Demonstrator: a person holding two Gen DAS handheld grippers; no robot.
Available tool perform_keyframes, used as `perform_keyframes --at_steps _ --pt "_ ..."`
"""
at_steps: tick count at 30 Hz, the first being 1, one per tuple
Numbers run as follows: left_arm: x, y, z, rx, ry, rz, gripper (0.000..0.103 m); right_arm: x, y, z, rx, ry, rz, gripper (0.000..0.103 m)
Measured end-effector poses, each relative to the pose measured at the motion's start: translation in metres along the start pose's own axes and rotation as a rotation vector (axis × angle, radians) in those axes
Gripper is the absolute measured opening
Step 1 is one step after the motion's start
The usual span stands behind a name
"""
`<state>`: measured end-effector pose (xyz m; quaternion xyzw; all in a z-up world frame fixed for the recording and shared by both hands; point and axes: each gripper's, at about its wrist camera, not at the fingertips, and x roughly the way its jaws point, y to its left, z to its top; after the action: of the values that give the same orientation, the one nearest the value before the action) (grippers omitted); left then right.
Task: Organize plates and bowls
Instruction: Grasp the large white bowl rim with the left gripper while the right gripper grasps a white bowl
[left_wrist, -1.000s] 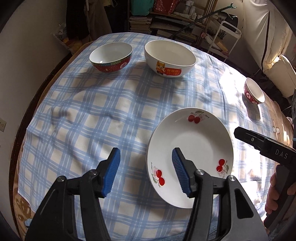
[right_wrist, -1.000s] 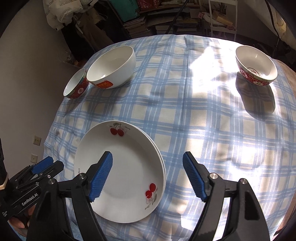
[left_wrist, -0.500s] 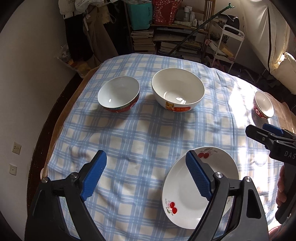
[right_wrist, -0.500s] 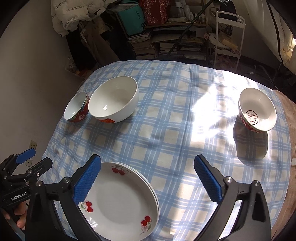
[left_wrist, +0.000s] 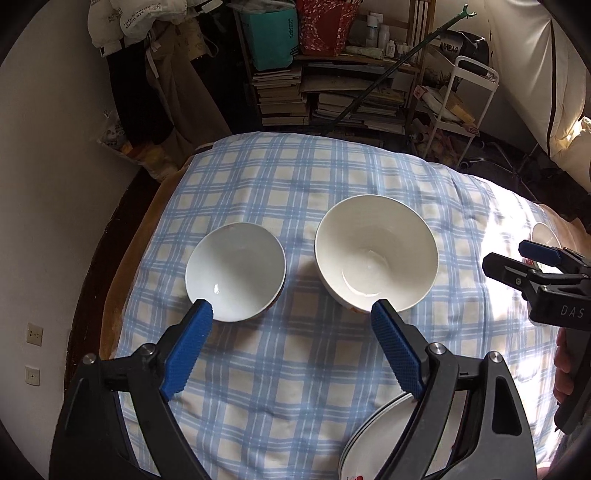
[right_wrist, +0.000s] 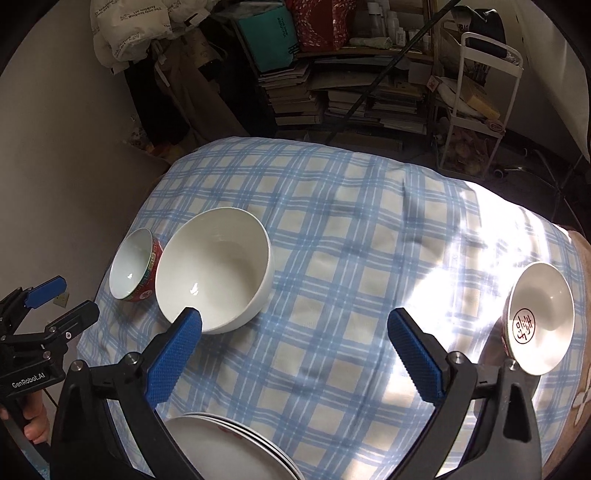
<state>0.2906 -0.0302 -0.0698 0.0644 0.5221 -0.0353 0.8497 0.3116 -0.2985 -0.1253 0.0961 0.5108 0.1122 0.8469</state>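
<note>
A stack of white cherry-print plates (right_wrist: 229, 443) lies at the table's near edge, also low right as plates (left_wrist: 369, 443) in the left wrist view. Beyond it stand a large white bowl (left_wrist: 376, 253) and, to its left, a smaller red-sided bowl (left_wrist: 235, 271). Another small red bowl (right_wrist: 541, 317) stands alone at the right in sunlight. My left gripper (left_wrist: 291, 312) hangs open above the cloth in front of the two bowls, holding nothing. My right gripper (right_wrist: 295, 317) is open wide and empty, between the large white bowl (right_wrist: 214, 273) and the lone bowl.
A blue checked cloth (left_wrist: 295, 184) covers the round table (left_wrist: 114, 266), whose left edge sits close to a grey wall. Behind it are shelves of books (left_wrist: 332, 99) and a white trolley (left_wrist: 461, 99). Strong sun falls on the cloth at the right.
Both grippers pulled back and up from over the plates, which slid to the bottom of each view. Both sets of jaws opened wider. The bowls stayed put.
</note>
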Motion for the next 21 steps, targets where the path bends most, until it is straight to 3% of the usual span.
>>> perform_keyframes --at_steps 13,18,21 --pt "0.07 -0.013 0.056 0.053 0.083 -0.041 0.086 0.061 -0.006 0.046 0.034 0.101 0.007 0.103" --pt "0.089 -0.012 0.061 0.043 0.116 -0.12 0.066 0.076 -0.004 0.055 0.03 0.133 0.036 0.103" --pt "0.096 -0.01 0.063 0.033 0.126 -0.15 0.048 0.084 -0.003 0.058 0.039 0.154 0.048 0.089"
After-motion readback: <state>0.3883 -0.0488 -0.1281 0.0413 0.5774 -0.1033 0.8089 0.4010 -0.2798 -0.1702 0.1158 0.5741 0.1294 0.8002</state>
